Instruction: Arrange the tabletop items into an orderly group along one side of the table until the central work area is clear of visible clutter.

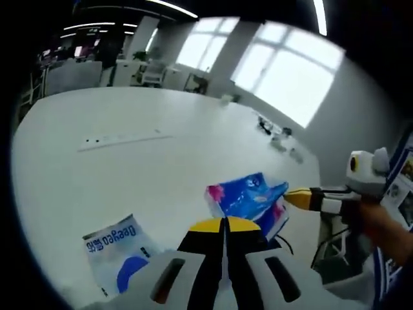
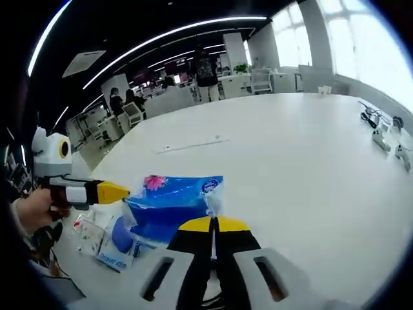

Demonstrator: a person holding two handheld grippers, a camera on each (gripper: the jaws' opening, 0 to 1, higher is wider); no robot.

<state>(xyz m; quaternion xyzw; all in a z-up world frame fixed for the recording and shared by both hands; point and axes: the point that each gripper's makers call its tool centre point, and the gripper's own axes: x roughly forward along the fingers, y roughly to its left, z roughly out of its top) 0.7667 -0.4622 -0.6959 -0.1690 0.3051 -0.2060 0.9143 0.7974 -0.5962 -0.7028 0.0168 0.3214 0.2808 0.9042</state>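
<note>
The table (image 1: pixel 129 168) is seen as plain white. The tissue pack (image 1: pixel 248 200) is coloured bright blue, with pink flowers and some white on it. The flat packet (image 1: pixel 116 252) is white, with blue letters and a big blue dot. The left gripper (image 1: pixel 224 227) is tipped in yellow, with black behind the yellow and white lower down. The right gripper (image 2: pixel 213 226) is coloured the same way, yellow, then black, then white. A dark line is seen down the middle of each 1.
</note>
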